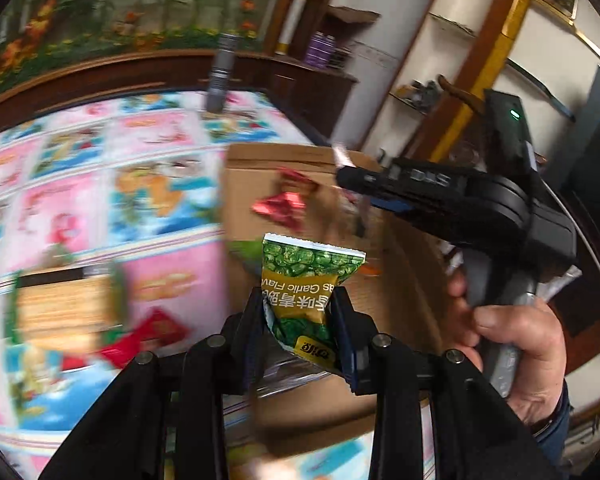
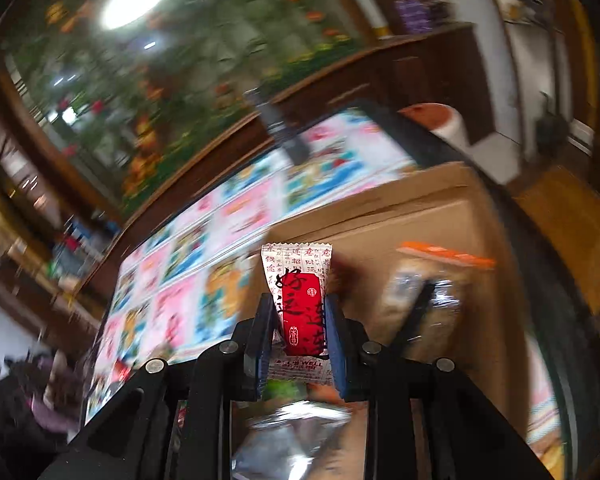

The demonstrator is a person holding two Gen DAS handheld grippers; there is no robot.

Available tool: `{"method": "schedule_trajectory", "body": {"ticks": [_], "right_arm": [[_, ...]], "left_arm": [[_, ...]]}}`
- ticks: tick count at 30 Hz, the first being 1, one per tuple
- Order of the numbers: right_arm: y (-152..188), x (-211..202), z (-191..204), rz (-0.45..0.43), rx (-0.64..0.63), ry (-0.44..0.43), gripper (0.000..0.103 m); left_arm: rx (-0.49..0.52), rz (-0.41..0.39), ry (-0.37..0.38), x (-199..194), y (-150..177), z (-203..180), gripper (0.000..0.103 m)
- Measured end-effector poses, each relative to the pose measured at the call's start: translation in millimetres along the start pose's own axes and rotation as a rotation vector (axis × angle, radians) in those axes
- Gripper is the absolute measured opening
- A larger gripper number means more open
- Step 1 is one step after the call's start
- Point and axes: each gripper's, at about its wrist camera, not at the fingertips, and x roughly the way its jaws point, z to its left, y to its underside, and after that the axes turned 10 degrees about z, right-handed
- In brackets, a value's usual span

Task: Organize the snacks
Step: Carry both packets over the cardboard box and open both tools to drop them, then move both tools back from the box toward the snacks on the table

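My left gripper is shut on a green pea snack packet, which stands up between the fingers above the near edge of an open cardboard box. Red foil candies lie inside the box. The right gripper, held by a hand, reaches over the box from the right. In the right wrist view my right gripper is shut on a white packet with a red label, held above the box. An orange packet and silvery packets lie in the box.
A bright cartoon-print cloth covers the table. A blurred pack of wafers and a red packet lie on it at the left. A grey cylinder stands at the far edge. Shelves rise behind the box.
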Motion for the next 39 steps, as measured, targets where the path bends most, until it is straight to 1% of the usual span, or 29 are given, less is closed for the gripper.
{"method": "schedule_trajectory", "body": {"ticks": [3,7,13,15,16,17,18,19,21,23,26,30,32,36,37,38,39], "right_arm": [[-7,0,-16,0.002,0.048,0.036,0.026],[-10,3,-27,0.029,0.07,0.071,0.026],[-11,8,-28,0.045,0.074,0.1,0.029],[-8,9,-27,0.043,0.07,0.105,0.029],[-8,8,-27,0.039,0.069,0.109,0.03],[-8,7,-26,0.031,0.065,0.131,0.031],[-8,5,-24,0.018,0.055,0.157,0.036],[-8,3,-24,0.008,0.052,0.164,0.04],[-8,-4,-21,-0.024,0.044,0.122,0.04],[-7,-10,-16,-0.049,0.023,0.075,0.04],[-3,-17,-2,-0.085,-0.034,0.015,0.04],[2,-14,19,-0.089,-0.117,-0.053,0.047],[6,-13,29,-0.097,-0.155,-0.089,0.05],[13,-8,48,-0.101,-0.224,-0.152,0.058],[15,-8,51,-0.102,-0.239,-0.17,0.06],[17,-9,54,-0.111,-0.249,-0.185,0.06],[18,-9,56,-0.128,-0.255,-0.199,0.061]], "left_arm": [[0.04,0.022,0.018,21,-2,-18,0.032],[0.057,0.06,0.039,40,-1,-27,0.032],[0.055,0.059,0.067,40,-1,-24,0.034],[0.054,0.054,0.073,35,1,-23,0.041],[0.052,0.048,0.074,32,1,-23,0.047],[0.051,0.04,0.077,28,2,-23,0.049],[0.052,0.036,0.076,25,3,-23,0.049],[0.054,0.03,0.074,22,4,-23,0.049],[0.058,0.019,0.069,14,7,-23,0.05],[0.054,0.004,0.066,5,9,-20,0.055],[0.063,-0.034,0.04,-12,13,-17,0.058],[0.065,-0.085,-0.002,-38,21,-4,0.066],[0.058,-0.11,-0.021,-52,29,7,0.068],[0.025,-0.161,-0.081,-81,44,38,0.068],[0.018,-0.17,-0.093,-87,49,47,0.07],[0.011,-0.178,-0.113,-94,54,57,0.072],[0.004,-0.189,-0.139,-100,60,66,0.073]]}}
